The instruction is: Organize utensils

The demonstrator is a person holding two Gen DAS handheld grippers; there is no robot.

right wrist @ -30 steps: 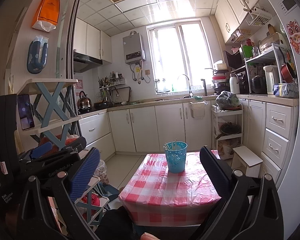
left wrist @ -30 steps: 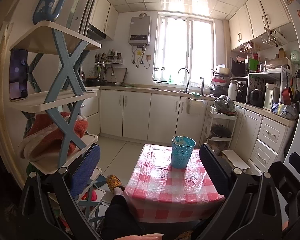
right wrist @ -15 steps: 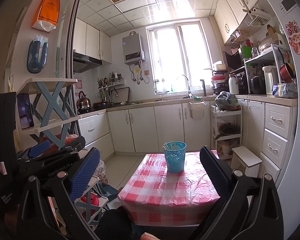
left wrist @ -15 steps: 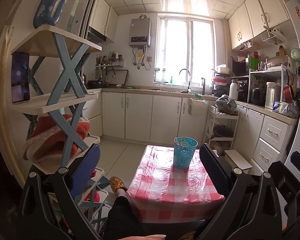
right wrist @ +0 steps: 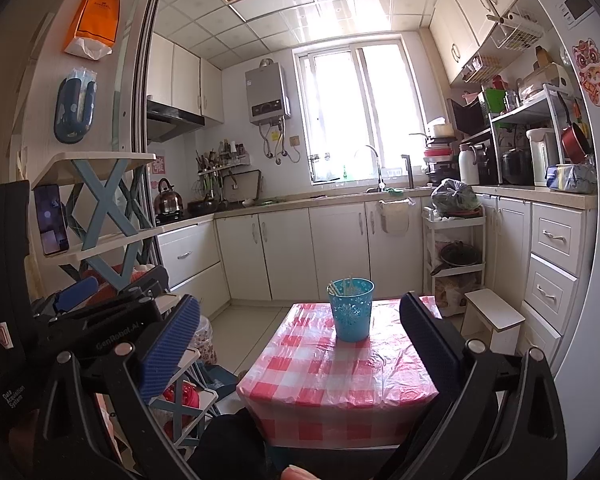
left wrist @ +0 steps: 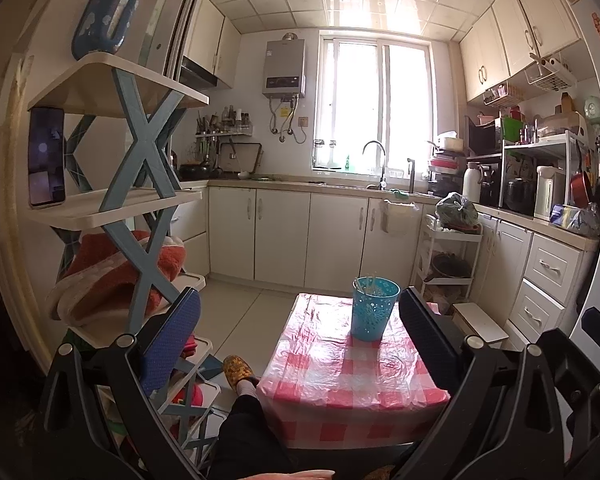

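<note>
Gaping above the table (right wrist: pixel 340 376), both claws (2, empty), utensils (right wrist: pixel 342 286) in blue cup (right wrist: pixel 351 310).

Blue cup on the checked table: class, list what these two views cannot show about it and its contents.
- Blue cup: its wall hides the lower ends of the sticks in both views.
- Sticks: too small to identify or count.
- Table: near edge cut off behind the person's leg.

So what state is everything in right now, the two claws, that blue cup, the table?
Left gripper: open, empty.
Right gripper: open, empty.
Blue cup: upright on the table, utensils inside.
Table: covered with a red checked cloth.
Phone: propped upright on the shelf.
</note>
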